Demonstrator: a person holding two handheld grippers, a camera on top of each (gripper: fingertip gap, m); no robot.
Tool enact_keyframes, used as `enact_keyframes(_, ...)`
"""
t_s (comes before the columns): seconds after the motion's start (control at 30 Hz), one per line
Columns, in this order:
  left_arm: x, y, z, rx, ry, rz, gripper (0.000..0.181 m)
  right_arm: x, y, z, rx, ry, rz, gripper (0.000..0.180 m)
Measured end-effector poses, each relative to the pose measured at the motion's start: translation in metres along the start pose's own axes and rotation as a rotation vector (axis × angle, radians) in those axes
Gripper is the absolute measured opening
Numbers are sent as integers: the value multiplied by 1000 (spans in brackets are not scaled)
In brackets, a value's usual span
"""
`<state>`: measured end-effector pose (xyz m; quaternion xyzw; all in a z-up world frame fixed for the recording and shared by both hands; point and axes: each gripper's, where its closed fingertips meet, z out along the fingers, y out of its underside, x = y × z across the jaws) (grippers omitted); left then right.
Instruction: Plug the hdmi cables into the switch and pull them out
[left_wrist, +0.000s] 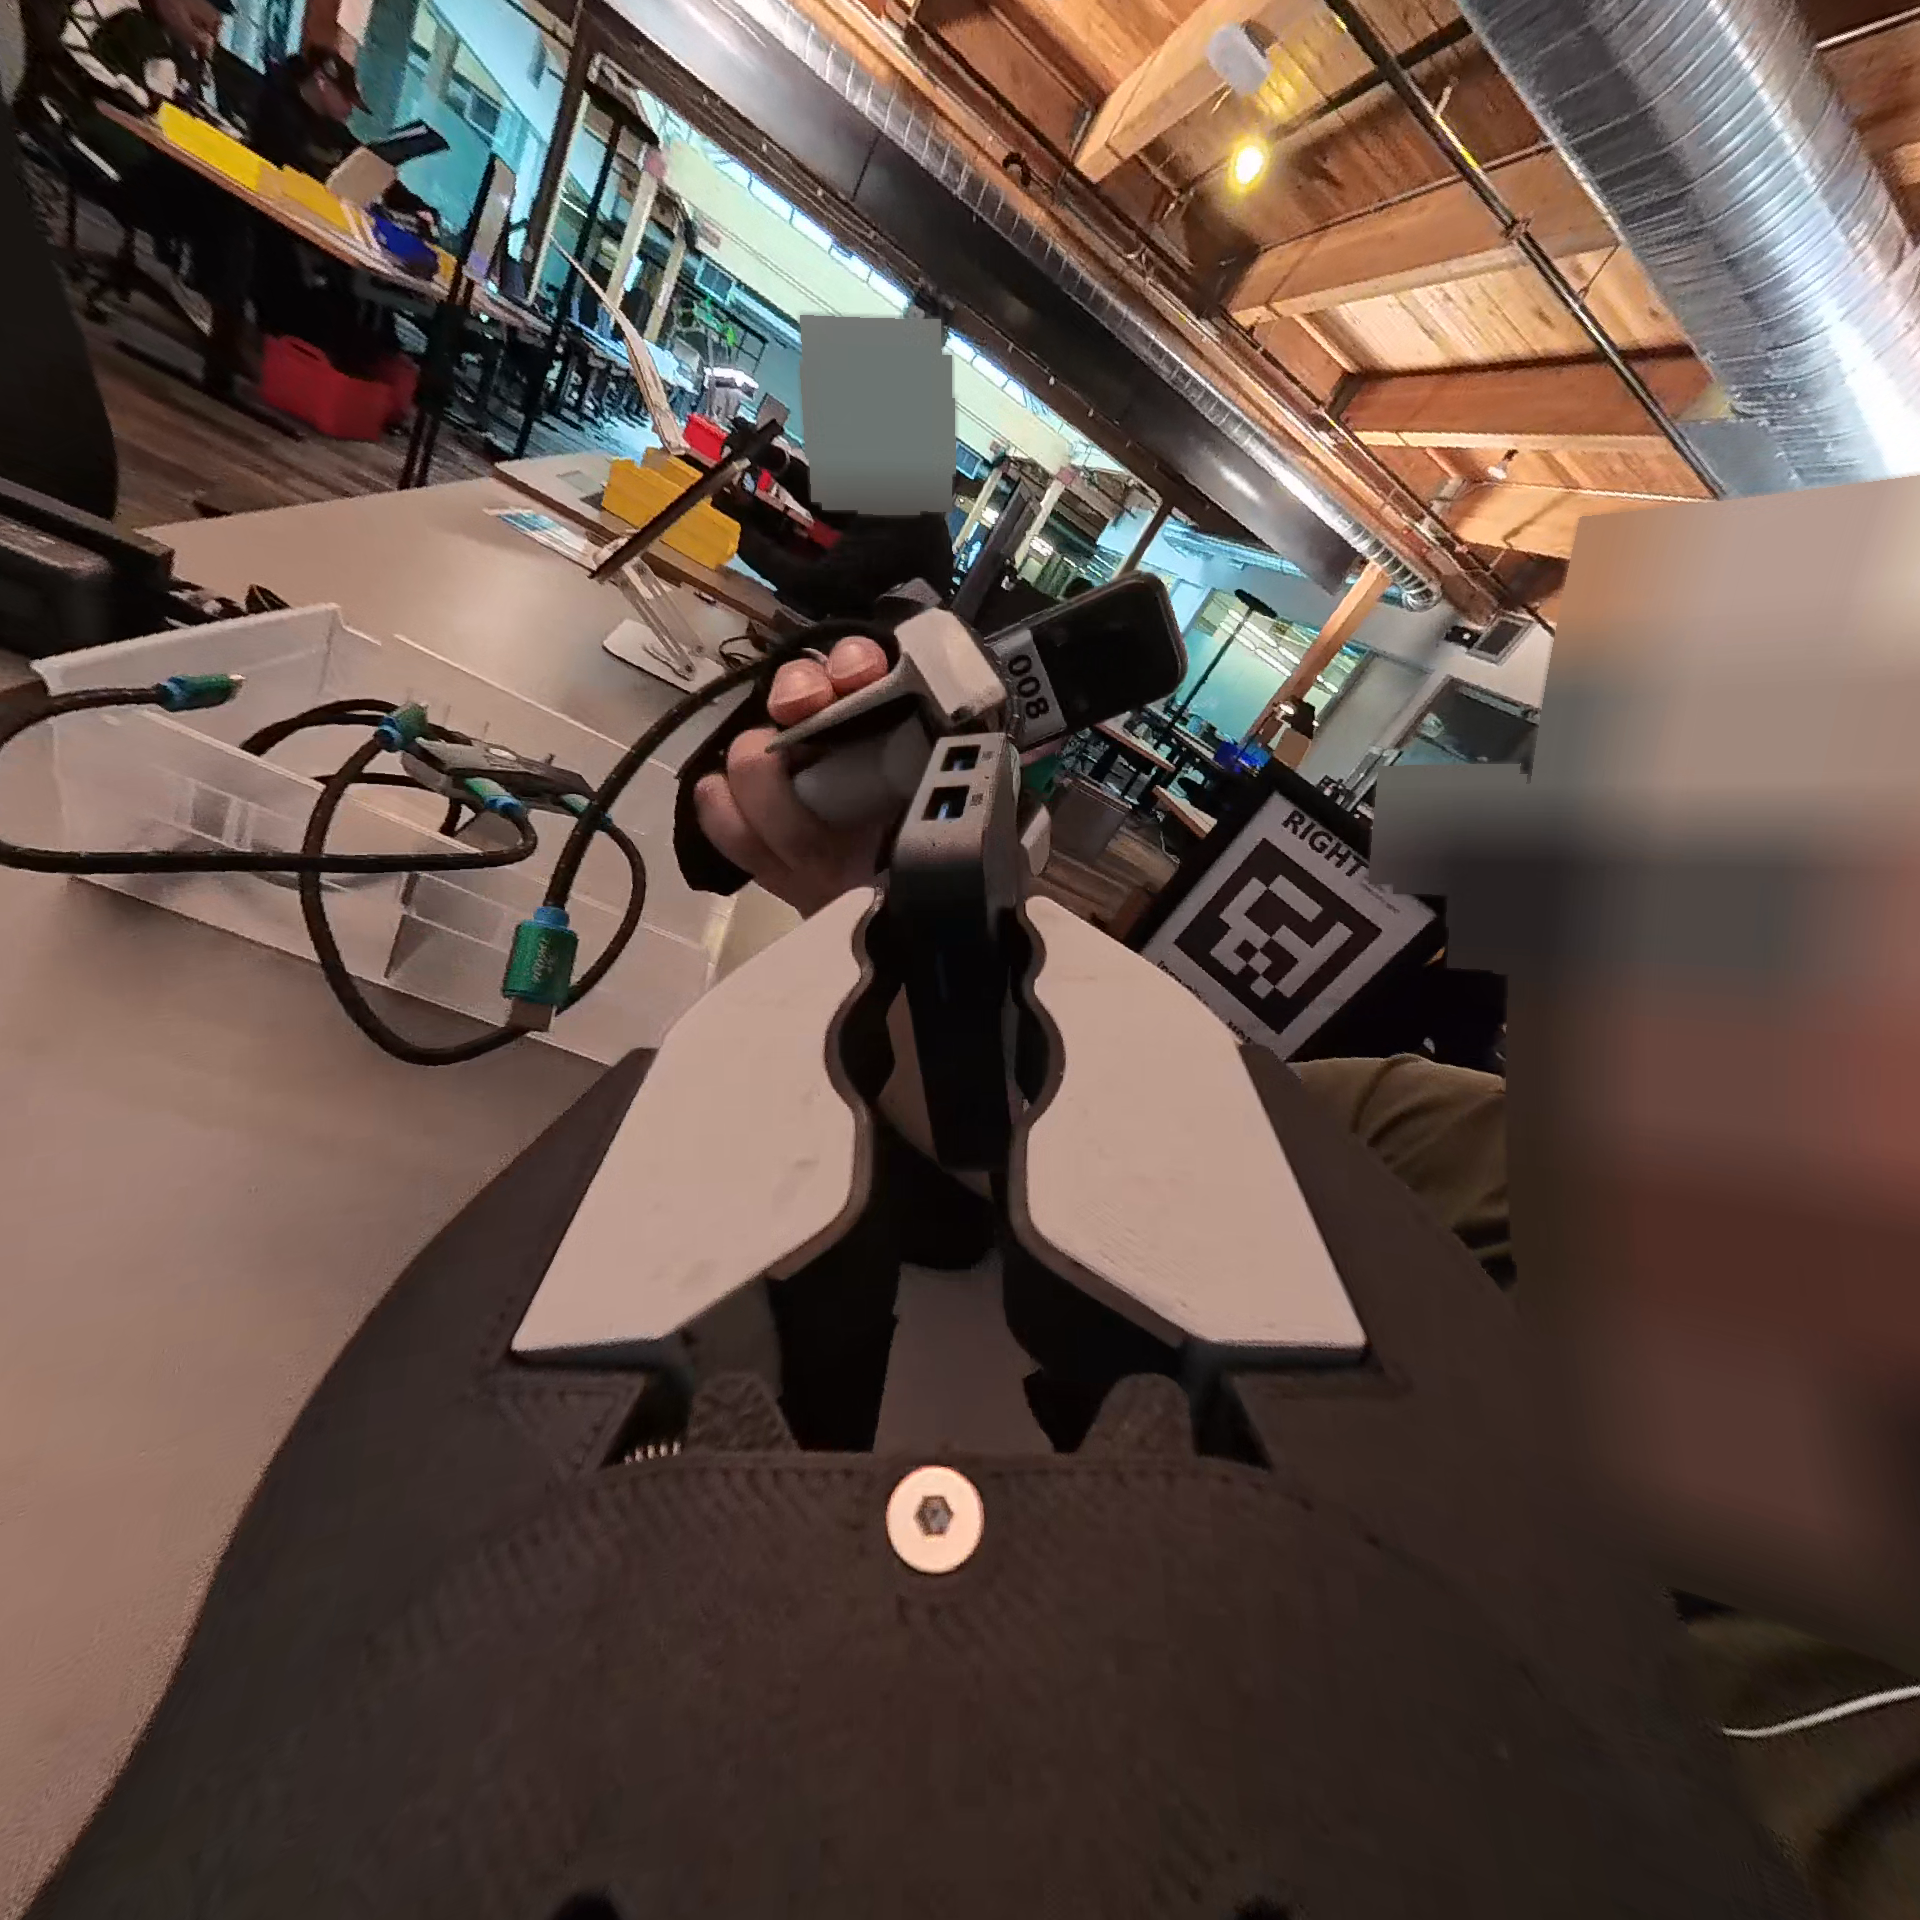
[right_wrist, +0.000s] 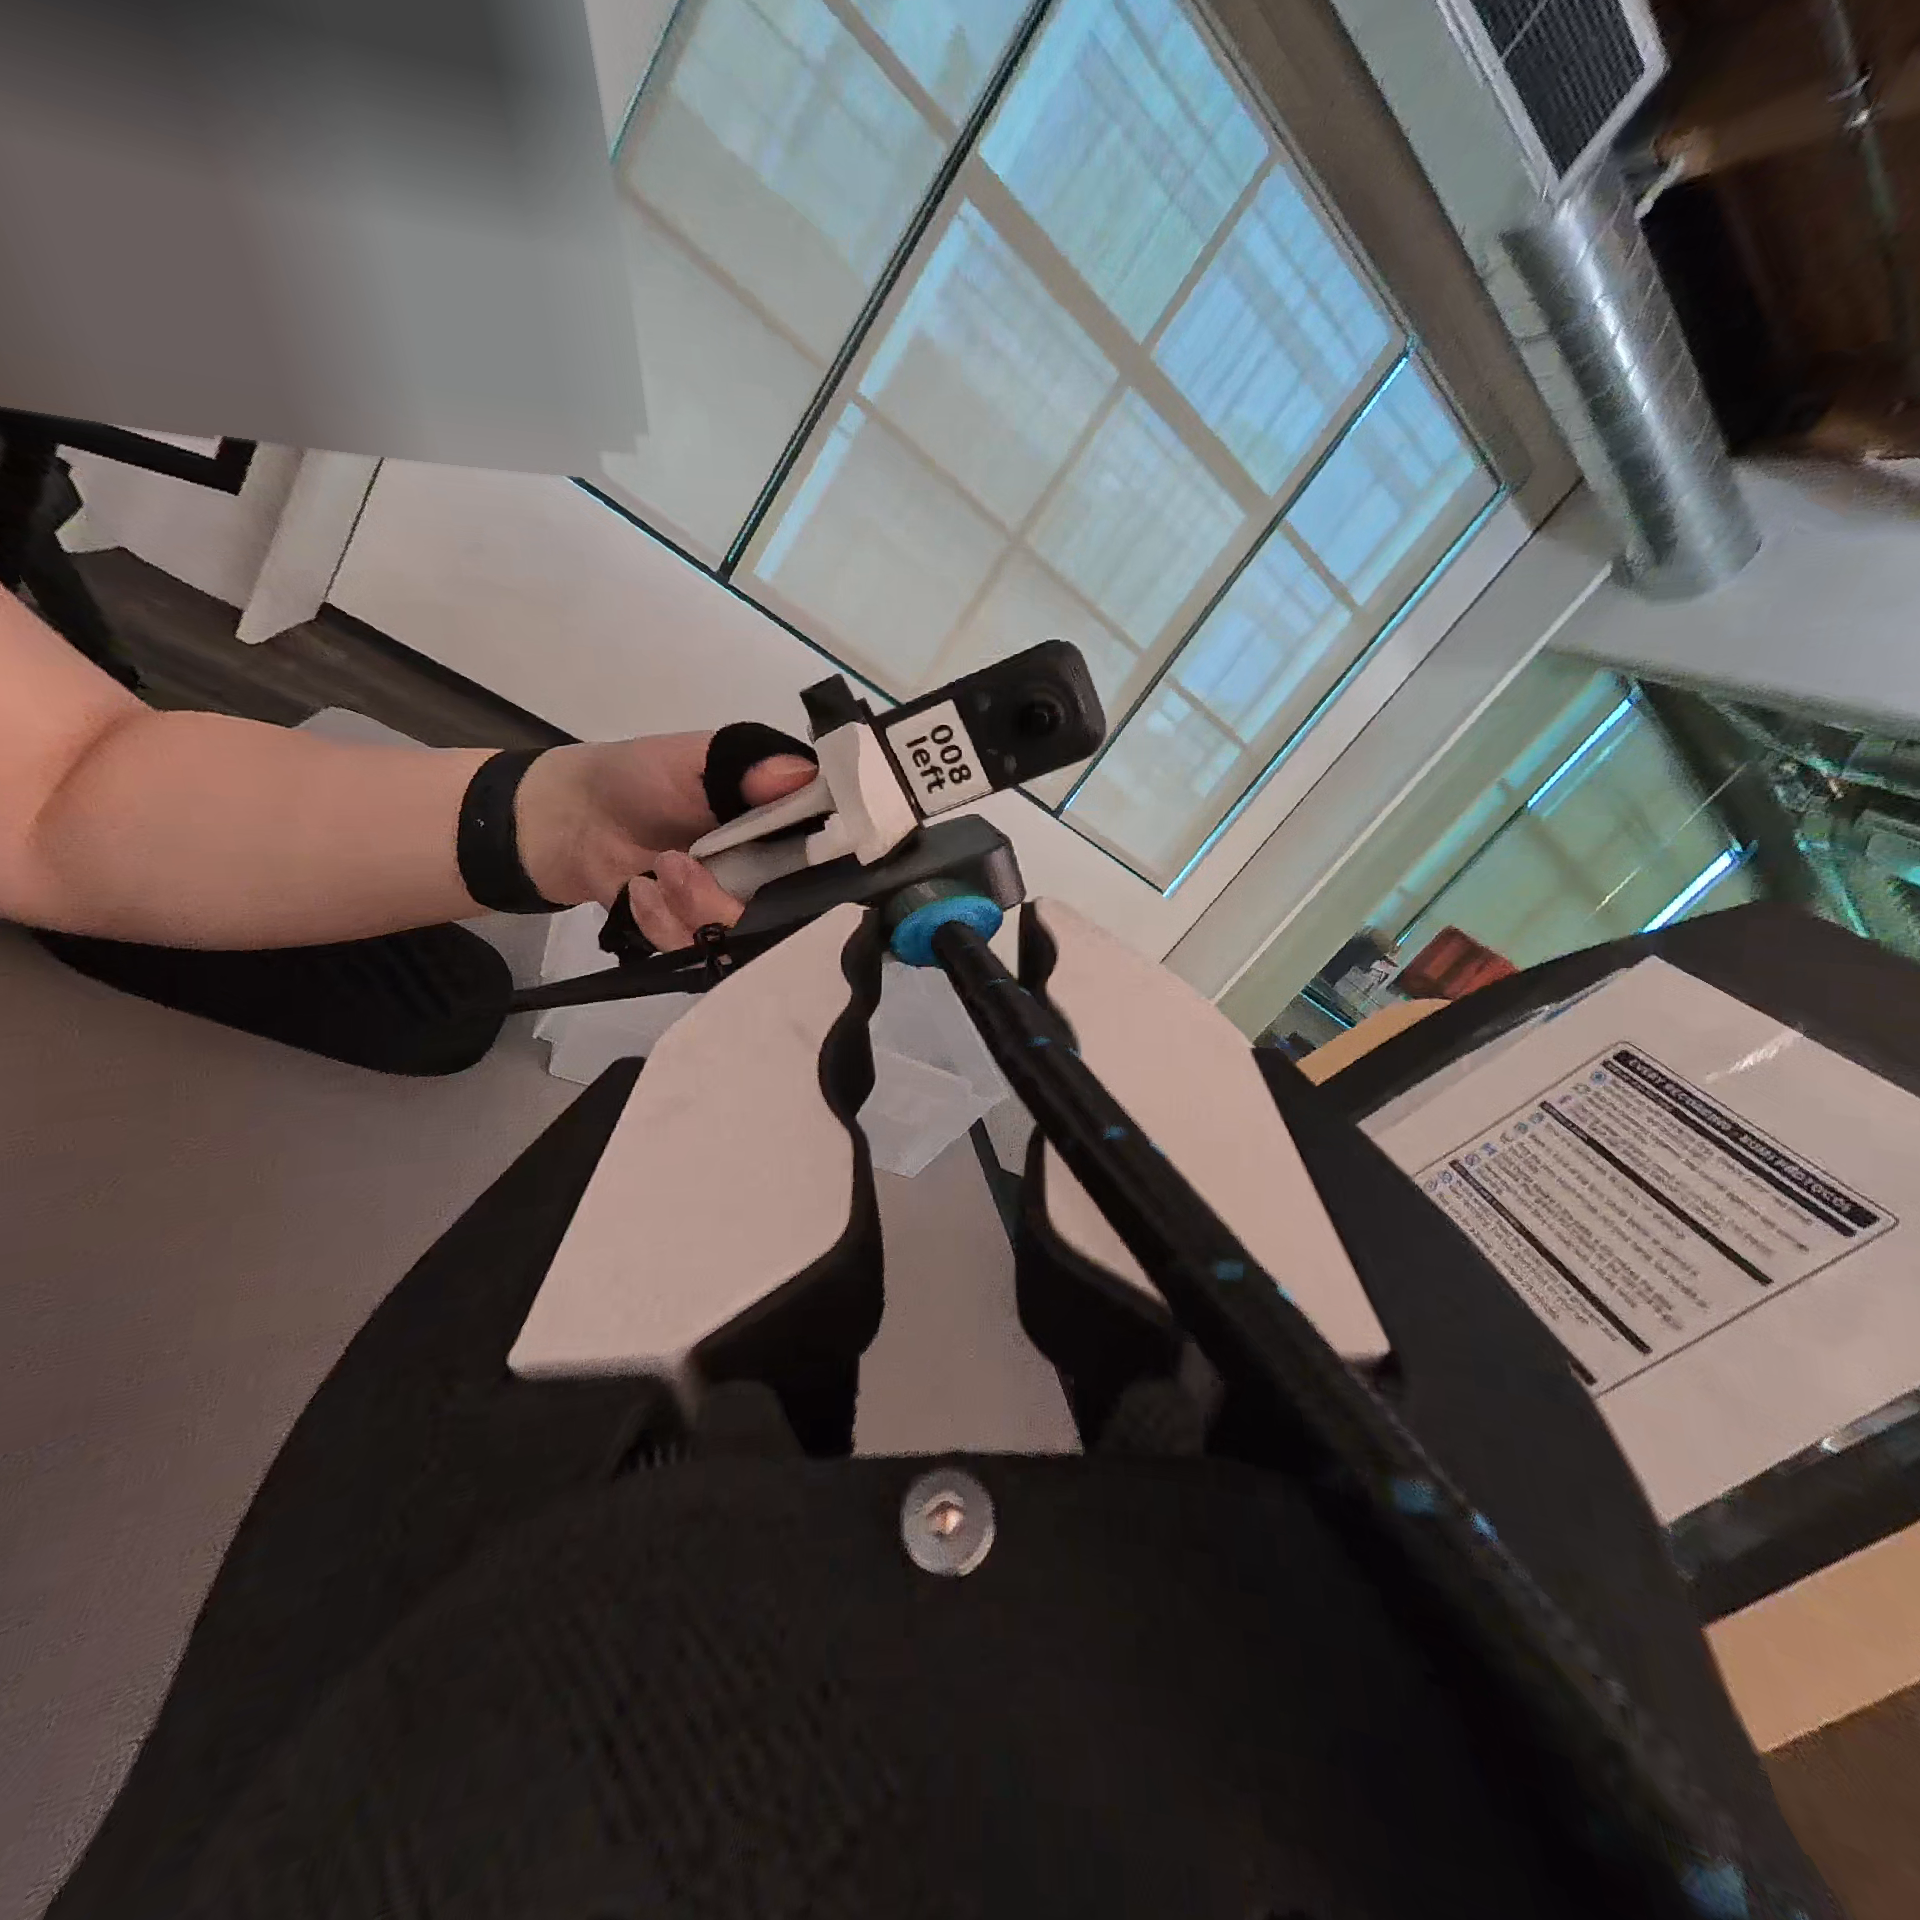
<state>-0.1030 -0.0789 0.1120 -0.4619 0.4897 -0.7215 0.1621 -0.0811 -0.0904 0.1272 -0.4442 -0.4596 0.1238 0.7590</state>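
Observation:
In the left wrist view my left gripper (left_wrist: 945, 920) is shut on the grey switch (left_wrist: 940, 831) and holds it upright above the table, two blue ports facing me. In the right wrist view my right gripper (right_wrist: 945, 935) is shut on the blue-collared plug (right_wrist: 940, 928) of a black braided hdmi cable (right_wrist: 1091, 1112). The plug meets the end of the switch (right_wrist: 966, 847); how deep it sits is hidden. The cable trails back over my right finger. A hand holds the left gripper's handle.
A clear plastic tray (left_wrist: 208, 748) on the grey table (left_wrist: 208, 1143) holds a second small device (left_wrist: 488, 769) with cables plugged in. A loose cable with a green plug (left_wrist: 540, 961) hangs over the tray's edge. A printed sheet (right_wrist: 1662, 1195) lies at the right.

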Motion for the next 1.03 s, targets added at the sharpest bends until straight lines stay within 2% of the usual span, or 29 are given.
enact_keyframes(0.03, 1, 1, 1, -6, 3, 0, 19, -2, -1, 0, -2, -9, -10, 23)
enact_keyframes(0.23, 6, 7, 5, -40, 32, -31, 19, -11, -7, -5, -6, -62, -51, 21)
enact_keyframes(0.3, 7, 6, 7, -25, 52, -46, 19, -10, -9, -5, -25, -54, -76, 17)
enact_keyframes(0.47, 7, 4, 7, 2, 55, -46, 18, -10, -9, -5, -35, -34, -93, 21)
enact_keyframes(1.03, 10, 1, 1, 24, 33, -11, 20, -14, -13, 8, 67, 61, -157, 22)
